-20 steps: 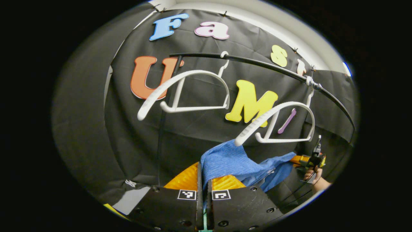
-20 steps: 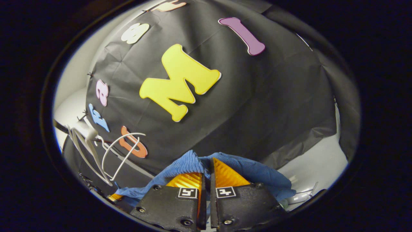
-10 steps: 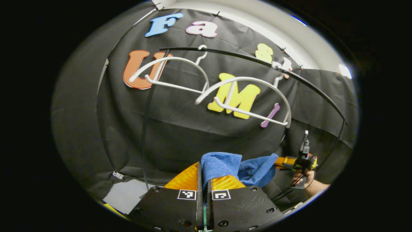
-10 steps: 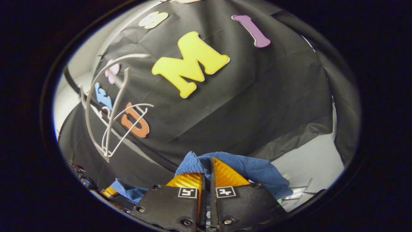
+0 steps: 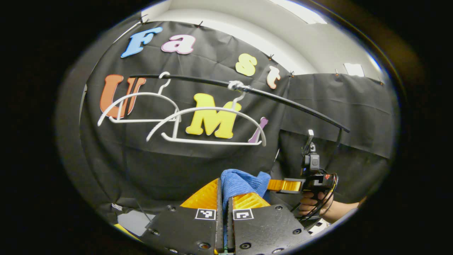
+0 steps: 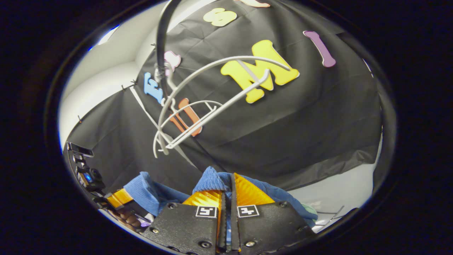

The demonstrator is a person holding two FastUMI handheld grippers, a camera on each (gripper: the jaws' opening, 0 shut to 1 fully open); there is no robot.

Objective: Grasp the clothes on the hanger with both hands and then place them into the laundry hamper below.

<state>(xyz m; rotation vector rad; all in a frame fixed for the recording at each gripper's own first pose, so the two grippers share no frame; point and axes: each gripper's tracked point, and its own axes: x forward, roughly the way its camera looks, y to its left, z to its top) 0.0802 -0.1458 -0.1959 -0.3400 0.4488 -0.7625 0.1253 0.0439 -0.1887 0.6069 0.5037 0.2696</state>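
Bunching up at the bottom centre of the left gripper view, the blue garment is pinched between the two fingers of the left gripper, jaws clenched on the cloth. It runs sideways from there toward the right gripper, seen at lower right with a hand behind it. In the right gripper view the right gripper likewise grips a fold of the cloth at bottom centre, and the fabric stretches toward the lower left, where the left gripper holds its other end. Two bare white hangers hang from a black rail in the upper half of the frame.
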